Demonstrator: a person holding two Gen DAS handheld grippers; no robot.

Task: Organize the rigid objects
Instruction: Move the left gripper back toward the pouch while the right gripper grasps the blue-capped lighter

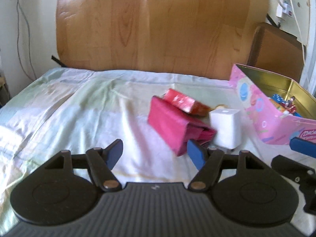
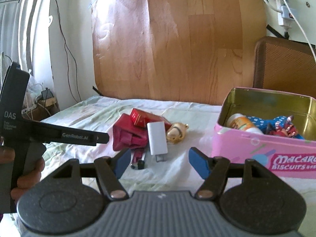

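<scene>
A pink wallet (image 1: 173, 124) (image 2: 128, 136), a red box (image 1: 183, 100) (image 2: 142, 119), a white charger block (image 1: 227, 128) (image 2: 157, 138) and a gold trinket (image 2: 176, 133) lie together on the sheet. A pink biscuit tin (image 1: 276, 126) (image 2: 262, 146) stands open to the right, holding a bottle (image 2: 242, 124) and blue items. My left gripper (image 1: 156, 154) is open and empty, just short of the wallet. My right gripper (image 2: 160, 161) is open and empty, just short of the charger, left of the tin.
A pale green sheet (image 1: 79, 108) covers the surface. A wooden board (image 1: 158, 25) leans against the wall behind. A brown chair back (image 2: 284, 65) stands at the far right. A small black item (image 2: 139, 164) lies near the charger. Cables hang on the walls.
</scene>
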